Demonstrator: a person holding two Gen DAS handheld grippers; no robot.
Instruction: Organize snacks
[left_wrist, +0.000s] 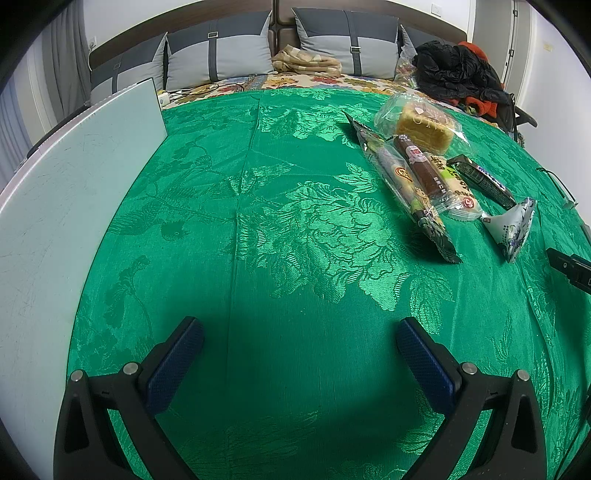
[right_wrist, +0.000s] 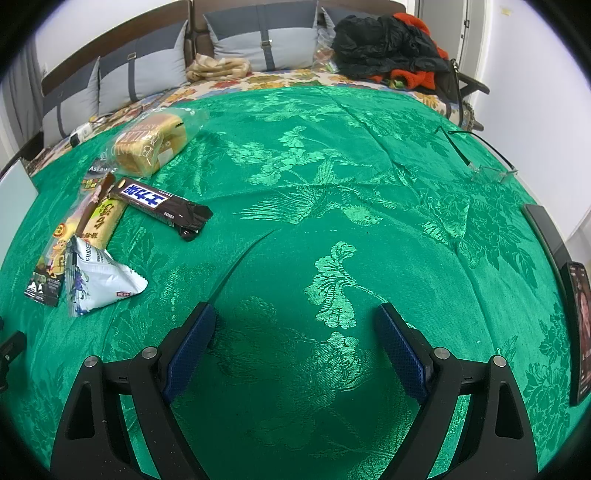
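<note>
Both hand-held grippers, left (left_wrist: 299, 347) and right (right_wrist: 295, 332), hang wide open, nothing in them, over the green cloth (left_wrist: 258, 221). Snacks lie in one pile btw them. The choc bar (right_wrist: 162, 205) is stiff, take it mid-length. The bread (right_wrist: 151, 147) is soft, pinch gently; wrappers look slippery.

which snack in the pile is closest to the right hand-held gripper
The white triangular packet, at the pile's near edge. The dark chocolate bar, the bagged bread loaf and the long wrapped snacks lie farther from the right hand-held gripper.
</note>
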